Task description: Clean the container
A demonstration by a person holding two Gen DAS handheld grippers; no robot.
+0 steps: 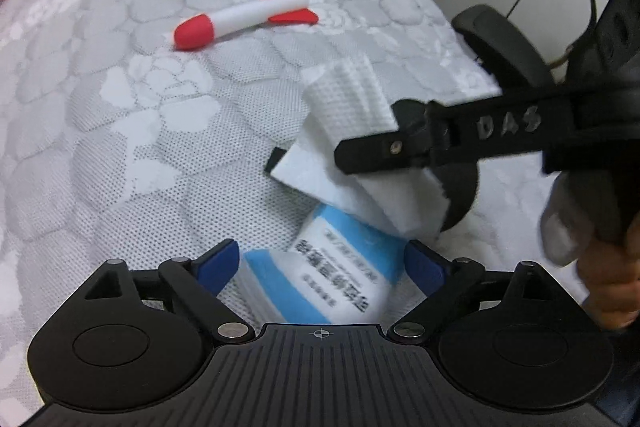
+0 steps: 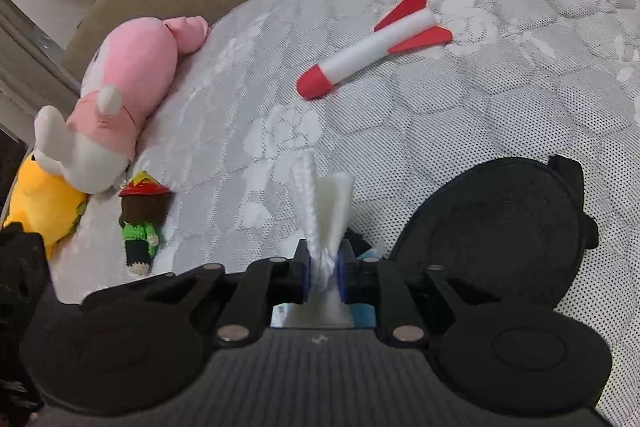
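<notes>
My left tongs (image 1: pixel 320 263) are spread wide, with the blue-and-white wipe pack (image 1: pixel 320 267) lying loose between them on the bed (image 1: pixel 120 131). My right tongs (image 2: pixel 323 269) are clenched on a white wipe (image 2: pixel 320 211). The black container (image 2: pixel 496 223) lies just right of them. A toy rocket (image 2: pixel 372 47) lies far off.

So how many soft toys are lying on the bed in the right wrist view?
3, all at the left edge of the mattress: the pink and white plush, the yellow plush below it, and the small knitted doll beside them. Others may be hidden out of frame.
</notes>
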